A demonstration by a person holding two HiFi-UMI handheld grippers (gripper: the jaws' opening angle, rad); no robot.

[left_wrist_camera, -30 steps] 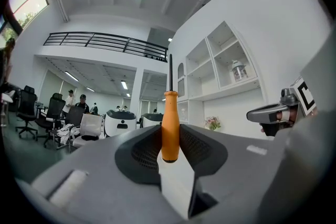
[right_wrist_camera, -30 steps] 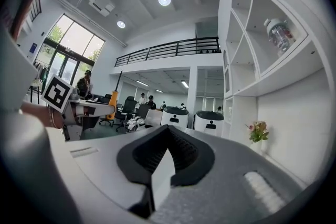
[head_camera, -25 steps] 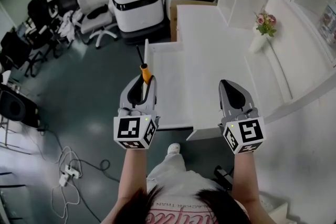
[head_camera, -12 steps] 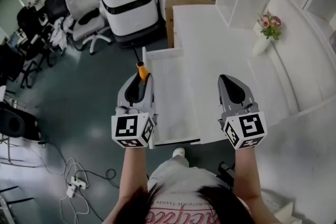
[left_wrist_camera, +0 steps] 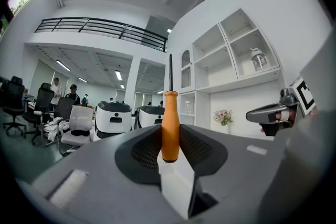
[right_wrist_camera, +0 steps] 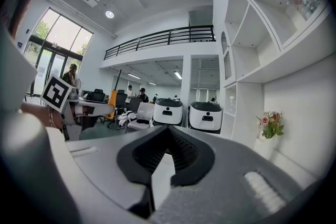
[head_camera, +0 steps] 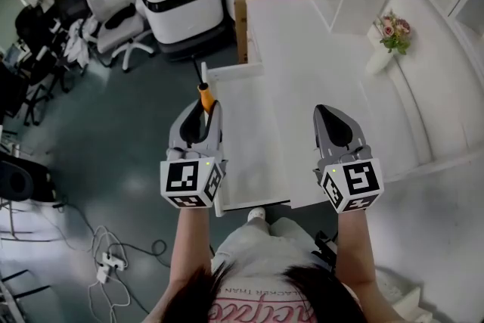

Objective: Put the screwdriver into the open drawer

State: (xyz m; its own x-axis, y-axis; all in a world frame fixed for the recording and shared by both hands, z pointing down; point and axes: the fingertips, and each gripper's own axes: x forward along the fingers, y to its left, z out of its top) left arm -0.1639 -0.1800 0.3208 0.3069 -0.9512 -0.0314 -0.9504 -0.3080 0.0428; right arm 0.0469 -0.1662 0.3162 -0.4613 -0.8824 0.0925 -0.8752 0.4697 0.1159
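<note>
The screwdriver (left_wrist_camera: 170, 113) between the left gripper's (left_wrist_camera: 170, 132) jaws had a smooth, slightly glossy orange plastic handle and a thin dark metal shaft. The pads (left_wrist_camera: 140, 152) flanking it were black, ribbed and matt. Beside the jaws, the drawer (head_camera: 253, 140) looked smooth, matt white.

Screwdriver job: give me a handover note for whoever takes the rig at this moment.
Left gripper: shut on the screwdriver by its orange handle, shaft pointing forward, at the left rim of the open drawer.
Right gripper: shut, empty, over the desk, right of the drawer.
Done: screwdriver in hand, drawer open.
Left: carry the screwdriver over the drawer, lower it and release it inside.
</note>
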